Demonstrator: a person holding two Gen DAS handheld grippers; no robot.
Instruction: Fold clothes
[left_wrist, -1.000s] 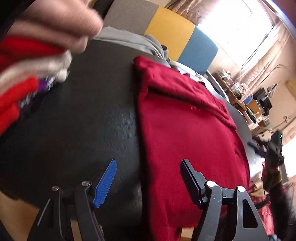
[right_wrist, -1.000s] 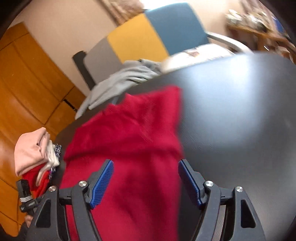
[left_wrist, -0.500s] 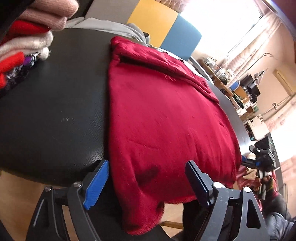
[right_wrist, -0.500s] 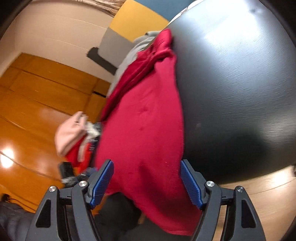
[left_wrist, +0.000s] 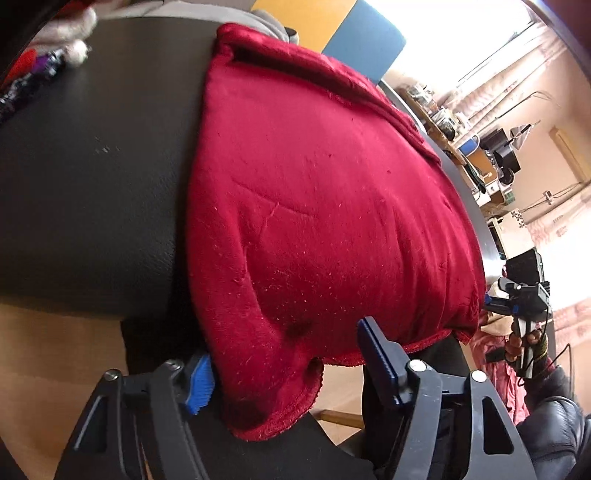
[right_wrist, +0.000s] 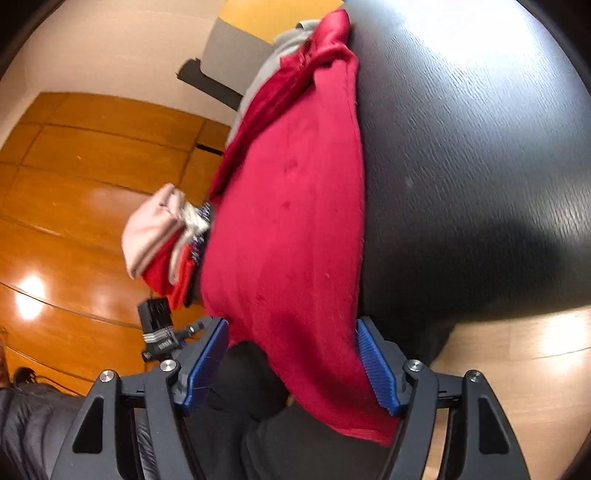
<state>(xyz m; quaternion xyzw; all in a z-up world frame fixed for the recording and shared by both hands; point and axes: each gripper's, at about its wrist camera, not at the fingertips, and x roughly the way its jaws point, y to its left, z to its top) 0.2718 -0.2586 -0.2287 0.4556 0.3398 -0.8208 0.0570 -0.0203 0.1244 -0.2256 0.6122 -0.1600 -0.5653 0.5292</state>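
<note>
A dark red garment (left_wrist: 314, 206) lies flat on the black round table (left_wrist: 92, 184), its near hem hanging over the edge. My left gripper (left_wrist: 284, 354) straddles the hem's left corner. Its jaws are closing with the cloth between them; the left pad touches the fabric and the right pad stands apart. In the right wrist view the red garment (right_wrist: 291, 221) droops off the table (right_wrist: 461, 184). My right gripper (right_wrist: 291, 332) brackets the hem's right corner, its jaws closing a little around the cloth without pinching it.
A stack of folded clothes (right_wrist: 155, 232) in pink, white and red sits at the table's left side. A grey garment (right_wrist: 266, 74) lies at the far edge by a yellow and blue chair (left_wrist: 362, 44). A wooden floor lies below. A hand (left_wrist: 524, 343) holds the other tool.
Both grippers dropped from above the table to its near edge. The hanging hem now sits between each pair of jaws. The left jaws have narrowed.
</note>
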